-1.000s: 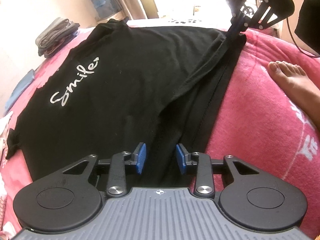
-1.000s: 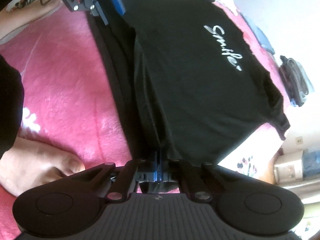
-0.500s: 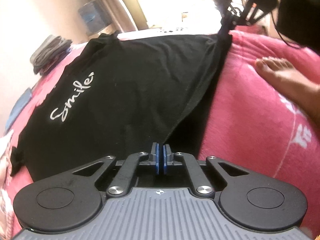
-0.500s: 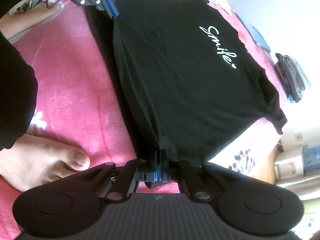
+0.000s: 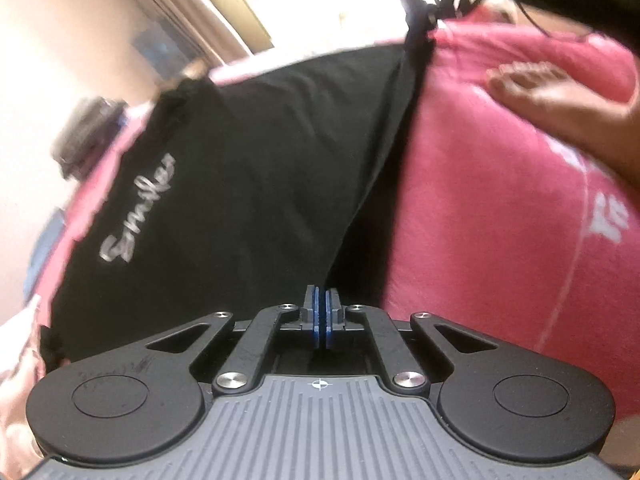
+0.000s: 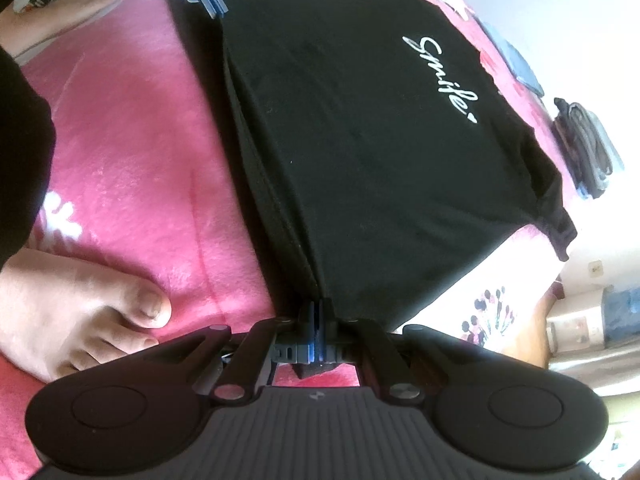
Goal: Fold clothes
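Both grippers pinch one side edge of a black T-shirt (image 6: 360, 140) on a pink blanket (image 6: 132, 128).

The left gripper (image 5: 320, 318) and right gripper (image 6: 316, 334) each have jaws closed on that edge, one at either end, lifting it taut between them. The shirt, printed "Smile" in white, lies spread beyond. A second ago the left jaws stood open over the cloth. A bare foot (image 6: 76, 312) rests beside it.
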Available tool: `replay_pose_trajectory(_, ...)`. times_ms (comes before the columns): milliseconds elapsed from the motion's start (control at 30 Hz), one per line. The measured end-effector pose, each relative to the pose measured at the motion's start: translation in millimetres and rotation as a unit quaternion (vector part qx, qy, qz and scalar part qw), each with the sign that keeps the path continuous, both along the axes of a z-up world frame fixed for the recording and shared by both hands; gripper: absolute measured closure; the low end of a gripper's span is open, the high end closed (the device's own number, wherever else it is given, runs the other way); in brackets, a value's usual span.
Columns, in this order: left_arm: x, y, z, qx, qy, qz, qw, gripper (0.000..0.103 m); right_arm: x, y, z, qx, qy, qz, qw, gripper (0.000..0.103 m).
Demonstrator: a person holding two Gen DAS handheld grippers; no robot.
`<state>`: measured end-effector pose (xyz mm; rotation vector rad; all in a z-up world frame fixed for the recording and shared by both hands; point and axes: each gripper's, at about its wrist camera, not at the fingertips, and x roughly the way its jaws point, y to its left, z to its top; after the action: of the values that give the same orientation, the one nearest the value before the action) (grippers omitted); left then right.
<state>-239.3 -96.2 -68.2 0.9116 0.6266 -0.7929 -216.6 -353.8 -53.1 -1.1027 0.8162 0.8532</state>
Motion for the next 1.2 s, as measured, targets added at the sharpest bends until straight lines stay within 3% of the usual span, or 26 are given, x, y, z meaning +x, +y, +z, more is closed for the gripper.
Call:
replay_pose_trajectory(100,-2,3,-1,0.007,0.0,0.003,1.0,0.098,1,1,-1,-0.003,0.003,-0.004,1.0,0.1)
replay_pose_trajectory(267,0,17,11,0.001,0.013,0.037,0.9992,0.075,7,-4,13,0.03,0.018,-0.037,0.999,0.093)
replay_pose_trajectory(433,-3,31,29,-0.019,0.026,0.062,0.9976,0.073,21,-14,41,0.1,0.046,-0.087,0.99,0.092)
replay_pose_trajectory(667,-17,2,33,-0.057,0.039,0.013,0.9976,0.073,53,-4,64,0.21,0.105,-0.14,0.962,0.092)
replay_pose_trajectory(800,-17,-18,18,-0.055,0.044,-0.008,0.9975,0.073,71,21,54,0.215,0.117,-0.169,0.955,0.092)
replay_pose_trajectory(1200,2,-27,3,-0.081,0.082,0.029,0.9929,0.074,100,62,37,0.223,0.142,-0.196,0.944,0.093)
